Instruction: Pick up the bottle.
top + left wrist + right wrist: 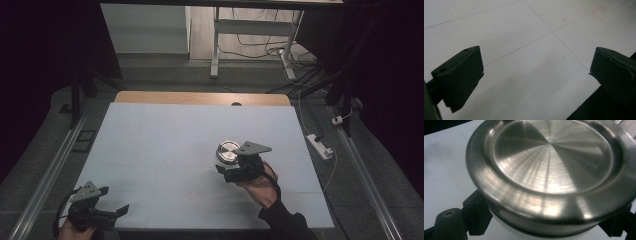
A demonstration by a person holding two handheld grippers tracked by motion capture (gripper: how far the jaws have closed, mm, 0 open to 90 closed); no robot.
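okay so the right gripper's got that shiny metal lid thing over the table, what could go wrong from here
The right gripper grips the round metal container low, under its overhanging lid; the smooth steel might slip from the jaws. The lid could come loose if tilted. The left gripper stands open near the white table's front edge, too far away to help.

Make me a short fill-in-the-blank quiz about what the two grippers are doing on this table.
1. The right gripper is shut on a round ____ container with a lid.
2. The left gripper has its jaws ____, with nothing between them.
3. The white mat covers a ____ table.
Missing words: metal; open; wooden
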